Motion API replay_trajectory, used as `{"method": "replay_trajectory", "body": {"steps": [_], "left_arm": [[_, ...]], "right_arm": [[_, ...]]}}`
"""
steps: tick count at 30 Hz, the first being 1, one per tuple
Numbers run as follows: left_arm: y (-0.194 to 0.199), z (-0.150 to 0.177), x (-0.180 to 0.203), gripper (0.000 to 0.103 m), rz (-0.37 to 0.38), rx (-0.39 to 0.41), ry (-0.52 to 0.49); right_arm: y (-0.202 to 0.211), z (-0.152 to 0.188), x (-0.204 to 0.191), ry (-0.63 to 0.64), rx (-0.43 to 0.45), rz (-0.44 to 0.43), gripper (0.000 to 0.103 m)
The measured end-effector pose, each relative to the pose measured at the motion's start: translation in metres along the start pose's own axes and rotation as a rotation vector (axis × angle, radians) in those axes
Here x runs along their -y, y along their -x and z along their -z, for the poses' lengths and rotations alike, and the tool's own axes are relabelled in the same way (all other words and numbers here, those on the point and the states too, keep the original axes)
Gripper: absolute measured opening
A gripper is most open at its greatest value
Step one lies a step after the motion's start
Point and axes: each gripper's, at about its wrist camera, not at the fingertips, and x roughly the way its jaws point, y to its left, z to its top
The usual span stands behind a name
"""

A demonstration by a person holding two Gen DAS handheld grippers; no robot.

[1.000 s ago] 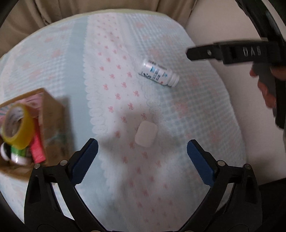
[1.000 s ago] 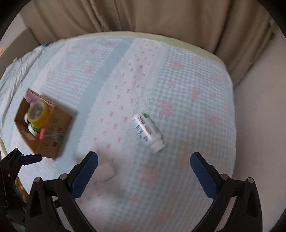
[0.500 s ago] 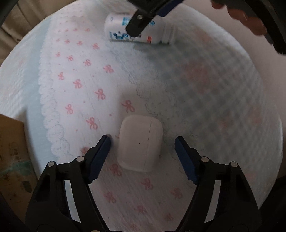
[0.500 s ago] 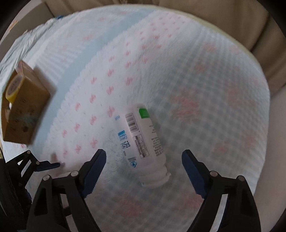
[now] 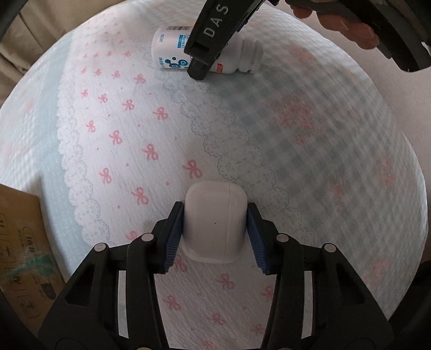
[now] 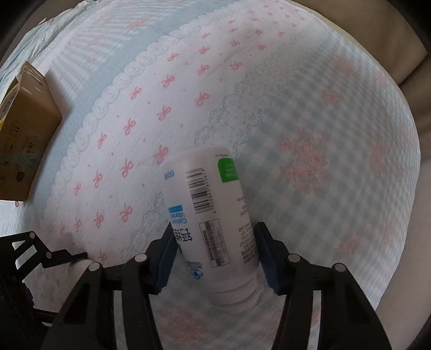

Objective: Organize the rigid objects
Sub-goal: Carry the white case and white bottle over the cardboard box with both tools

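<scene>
In the left wrist view, the left gripper [image 5: 215, 237] fills the bottom of the frame, and its blue-padded jaws are clamped on both sides of a small white rounded plastic earbud case [image 5: 215, 223], which lies on the bed's quilted cover printed with pink bows and pale blue checks [image 5: 129, 129]. A brown cardboard box [image 5: 21, 242] sits at the left edge of that frame. At the top centre lies a white plastic pill bottle with a blue and green printed label [image 5: 242, 58], partly hidden by one black finger of the right gripper [image 5: 212, 45] crossing in front of it; a person's hand [image 5: 336, 24] shows at the upper right.

In the right wrist view, the right gripper [image 6: 215, 258] points down at the same bottle [image 6: 210, 215], which lies on its side on the cover at lower centre, cap toward the bottom of the frame. The jaws are closing with the bottle between them, blue pads touching or nearly touching its sides. The cardboard box [image 6: 24, 129] stands at the left edge, well apart from the bottle.
</scene>
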Motion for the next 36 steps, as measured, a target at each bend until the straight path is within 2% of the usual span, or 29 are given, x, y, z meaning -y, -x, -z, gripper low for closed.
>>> {"method": "replay_trajectory", "body": {"steps": [7, 15, 19, 25, 31, 36], "left_arm": [[0.017, -0.001, -0.007, 0.042, -0.013, 0.026, 0.034], [0.073, -0.008, -0.021, 0.042, -0.033, 0.108, 0.115], [0.115, -0.011, -0.032, 0.042, -0.033, 0.159, 0.167], [0.208, -0.010, -0.059, 0.042, -0.042, 0.277, 0.277], [0.305, 0.011, -0.102, 0.042, -0.067, 0.376, 0.383], [0.356, 0.040, -0.145, 0.042, -0.117, 0.405, 0.431]], "right_arm": [[0.008, 0.005, -0.003, -0.046, 0.014, 0.009, 0.052], [0.065, 0.014, -0.001, -0.181, 0.091, -0.005, 0.052], [0.118, 0.022, -0.006, -0.234, 0.149, 0.000, 0.052], [0.211, 0.032, -0.036, -0.286, 0.226, 0.023, 0.052], [0.293, 0.033, -0.081, -0.314, 0.314, -0.001, 0.052], [0.327, 0.023, -0.127, -0.290, 0.385, -0.035, 0.052]]}}
